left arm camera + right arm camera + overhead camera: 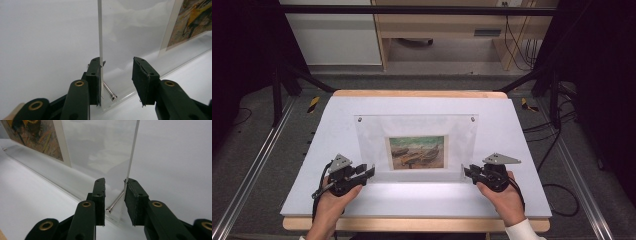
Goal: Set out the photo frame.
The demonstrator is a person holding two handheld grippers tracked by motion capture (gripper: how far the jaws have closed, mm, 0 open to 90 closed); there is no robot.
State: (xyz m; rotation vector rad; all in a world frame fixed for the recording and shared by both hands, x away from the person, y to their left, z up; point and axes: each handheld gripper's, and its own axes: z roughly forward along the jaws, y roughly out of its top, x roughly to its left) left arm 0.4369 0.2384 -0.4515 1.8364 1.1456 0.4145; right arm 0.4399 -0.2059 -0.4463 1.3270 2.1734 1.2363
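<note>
— Jaws on the left gripper sit around the near left corner of the clear acrylic frame; from the left gripper view one pad lies flat against the frame's edge while the other stands off with a plain gap

— So it isn't clamped?

— Not that I can see; partly open, touching on one side only. Over on the right gripper it's much the same at the near right corner: in the right gripper view one pad meets the sheet's edge, the other stands a little apart

— And the frame itself?

— Lying in the middle of the white board on the counter, its near edge between the two grippers. A small picture of boats is set inside it, toward the near side

— Anything at the corners?

— A metal pin passes through the corner between the left jaws, and another at the right. Two more fixings show at the far corners

— Hands?

— One hand behind each gripper, resting near the counter's front edge
</note>
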